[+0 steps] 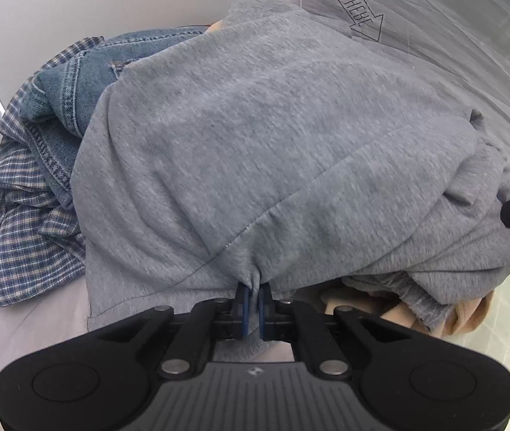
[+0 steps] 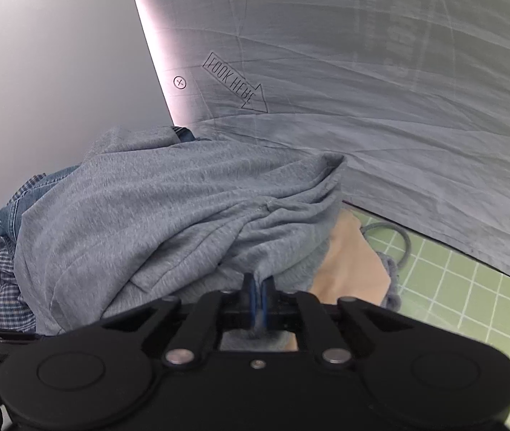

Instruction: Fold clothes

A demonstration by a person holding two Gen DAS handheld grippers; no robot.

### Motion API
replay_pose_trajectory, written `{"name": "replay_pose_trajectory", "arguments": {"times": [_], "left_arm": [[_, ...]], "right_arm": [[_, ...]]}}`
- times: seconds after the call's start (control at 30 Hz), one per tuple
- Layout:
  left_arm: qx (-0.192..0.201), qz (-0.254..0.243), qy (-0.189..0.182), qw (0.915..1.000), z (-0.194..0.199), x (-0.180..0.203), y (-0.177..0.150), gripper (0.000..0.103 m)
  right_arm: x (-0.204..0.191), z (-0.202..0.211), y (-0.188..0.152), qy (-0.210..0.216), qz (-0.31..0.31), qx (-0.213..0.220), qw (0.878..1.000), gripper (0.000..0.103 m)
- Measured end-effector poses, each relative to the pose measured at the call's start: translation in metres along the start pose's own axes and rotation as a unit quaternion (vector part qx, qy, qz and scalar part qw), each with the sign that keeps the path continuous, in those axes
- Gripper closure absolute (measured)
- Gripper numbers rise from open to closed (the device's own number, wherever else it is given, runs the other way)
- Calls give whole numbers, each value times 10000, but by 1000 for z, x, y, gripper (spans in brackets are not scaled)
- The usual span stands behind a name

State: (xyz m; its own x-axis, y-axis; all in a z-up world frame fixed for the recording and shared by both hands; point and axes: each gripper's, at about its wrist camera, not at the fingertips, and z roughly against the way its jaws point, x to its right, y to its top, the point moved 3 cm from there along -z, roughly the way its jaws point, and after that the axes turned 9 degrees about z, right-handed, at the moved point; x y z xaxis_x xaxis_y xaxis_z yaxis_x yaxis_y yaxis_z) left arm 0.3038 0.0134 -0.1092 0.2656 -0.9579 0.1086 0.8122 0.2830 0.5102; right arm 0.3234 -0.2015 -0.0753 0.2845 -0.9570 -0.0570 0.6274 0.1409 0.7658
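So the left hand-held gripper [image 1: 253, 300] has its two blue pads squeezed right together on a pinch of the grey sweatshirt [image 1: 255, 136], with the fabric bunching into little gathers at the grip. Same story on the other side: the right hand-held gripper [image 2: 257, 296] is clamped closed on a fold of that same grey sweatshirt [image 2: 168, 201], and its black tip also pokes into the left wrist view at the right edge. The sweatshirt is draped like a tent over a pile of other clothes, so it mostly hides them. Its long axis runs roughly left to right between the two grips, but I honestly can't tell which end is the neck or hem. A ribbed cuff hangs below the sweatshirt on the right side in the left view. Peeking out left of the sweatshirt are a denim piece [image 1: 64, 86] and a blue plaid shirt [image 1: 28, 215] under it. Something peach-coloured [image 2: 352, 262] sits just below the sweatshirt's right edge, with a grey drawstring [image 2: 395, 237] looping next to it. Underneath, right of the sweatshirt, the surface has a green cutting mat [image 2: 470, 294] with a white grid. Beyond the sweatshirt there's a wrinkly grey sheet [image 2: 380, 136] printed with a "LOOK HERE" arrow [image 2: 235, 82] and circled crosses, and left of that a plain white wall [image 2: 50, 72].
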Motion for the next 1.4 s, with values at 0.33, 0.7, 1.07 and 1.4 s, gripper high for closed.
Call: {"name": "replay_pose_trajectory", "arguments": {"times": [0.33, 0.7, 1.07, 1.4], "left_arm": [[239, -235, -410, 9986, 74, 9, -47, 99], [-413, -833, -1025, 9904, 142, 55, -182, 99], [-748, -1204, -1215, 9824, 179, 110, -299, 98], [-611, -877, -1082, 9884, 193, 132, -317, 98]], "right_arm": [[8, 108, -53, -963, 47, 275, 9950, 101], [82, 279, -218, -2505, -525, -452, 9656, 101], [168, 431, -349, -3886, -1080, -911, 9105, 101], [224, 557, -353, -5460, -692, -270, 8345, 101]]}}
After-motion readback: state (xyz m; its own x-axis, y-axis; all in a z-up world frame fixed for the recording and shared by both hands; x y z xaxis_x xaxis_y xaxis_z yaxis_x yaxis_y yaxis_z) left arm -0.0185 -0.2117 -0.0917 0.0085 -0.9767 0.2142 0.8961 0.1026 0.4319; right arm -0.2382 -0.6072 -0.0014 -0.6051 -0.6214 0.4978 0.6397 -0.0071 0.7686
